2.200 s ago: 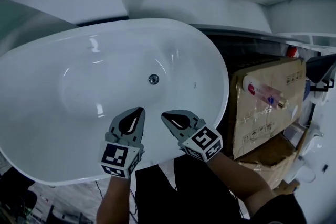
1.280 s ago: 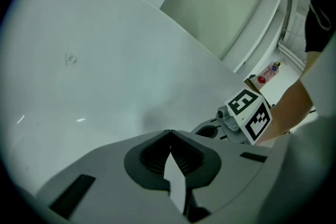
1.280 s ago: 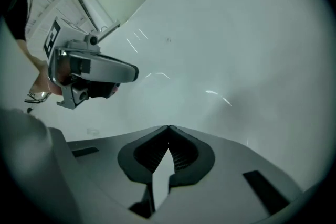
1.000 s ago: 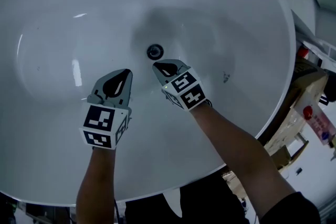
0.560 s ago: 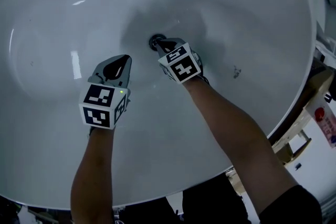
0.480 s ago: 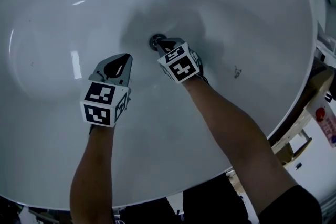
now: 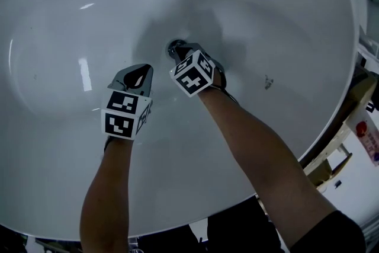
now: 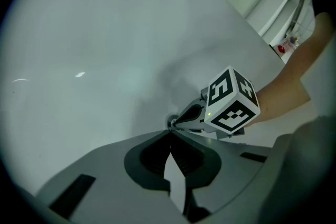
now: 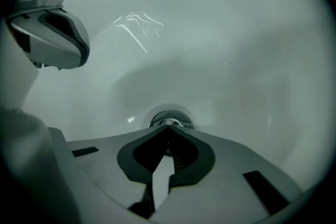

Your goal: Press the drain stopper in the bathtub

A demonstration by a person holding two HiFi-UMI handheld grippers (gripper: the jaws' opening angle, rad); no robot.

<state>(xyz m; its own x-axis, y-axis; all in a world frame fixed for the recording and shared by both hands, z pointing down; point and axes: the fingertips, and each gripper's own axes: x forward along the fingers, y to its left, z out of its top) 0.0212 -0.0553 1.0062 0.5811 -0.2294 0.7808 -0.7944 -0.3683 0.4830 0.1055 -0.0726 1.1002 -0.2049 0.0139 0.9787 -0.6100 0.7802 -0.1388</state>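
Note:
The round chrome drain stopper (image 9: 169, 118) sits at the bottom of the white bathtub (image 7: 278, 21). My right gripper (image 9: 169, 127) is shut, and its joined tips rest on the stopper's near edge. In the head view the right gripper (image 7: 179, 50) covers most of the drain stopper (image 7: 172, 46). My left gripper (image 7: 144, 71) is shut on nothing and hovers over the tub floor just left of the right one. In the left gripper view the left gripper (image 8: 170, 132) points toward the drain stopper (image 8: 171, 122) and the right gripper's marker cube (image 8: 231, 99).
The tub's curved walls rise on all sides around both arms. Beyond the rim at the right stand a cardboard box (image 7: 362, 133) and a wooden frame (image 7: 331, 166). A small dark mark (image 7: 269, 82) lies on the tub floor to the right of the drain.
I leaned in over the tub and both grippers went down to its floor. The right gripper advanced to the drain and now tilts more steeply onto the stopper. The left shifted slightly right.

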